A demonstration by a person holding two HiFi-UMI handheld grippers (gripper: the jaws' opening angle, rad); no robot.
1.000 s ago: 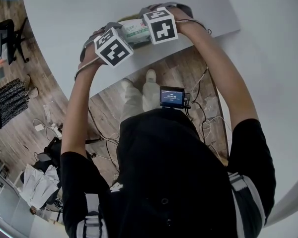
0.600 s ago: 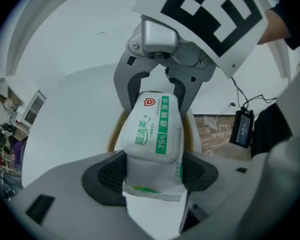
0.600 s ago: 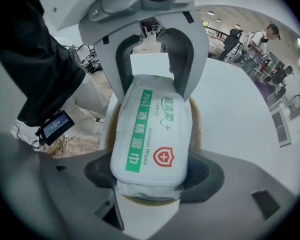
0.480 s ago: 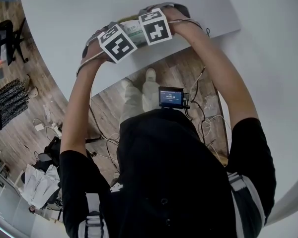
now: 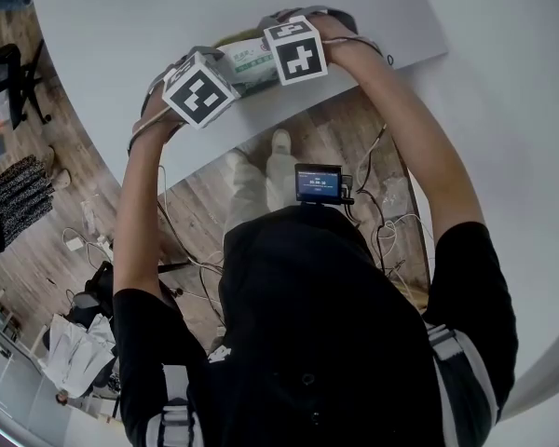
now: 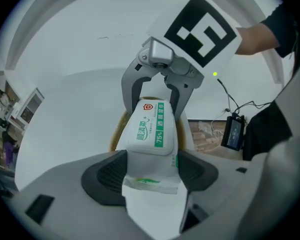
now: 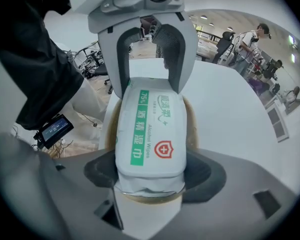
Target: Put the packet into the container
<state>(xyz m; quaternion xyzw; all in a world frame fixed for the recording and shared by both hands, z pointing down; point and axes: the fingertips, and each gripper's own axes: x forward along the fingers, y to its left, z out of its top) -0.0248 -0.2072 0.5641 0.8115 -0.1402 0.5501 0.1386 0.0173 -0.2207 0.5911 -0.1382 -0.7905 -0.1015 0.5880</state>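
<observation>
Between the two grippers, over a round tan container (image 7: 109, 126), hangs the packet (image 7: 150, 134): a white, soft pack with a green stripe, a red shield mark and the print "Alcohol Wipes". It lies lengthwise across the container's mouth, its printed face up, and the tan rim shows on both long sides and under its crimped end. Whether the packet touches the rim cannot be told. The right gripper (image 7: 150, 173) has its dark pads pressed on the two sides of one end, the jaws standing moderately wide around the pack's width. The left gripper (image 6: 151, 172) clamps the opposite end in the same way, with the flat sealed flap sticking out past its pads. Each gripper faces the other along the packet, both pointing steeply down. In the head view the left cube (image 5: 197, 88) and the right cube (image 5: 295, 50) sit close together with the pack between them, a bare forearm reaching to each. Below all this is a white table (image 5: 121, 26), and the work goes on near its front edge. Beyond that edge is a wooden floor (image 5: 335, 128) with cables, and a small lit screen (image 5: 320, 182) sits at the person's chest.
</observation>
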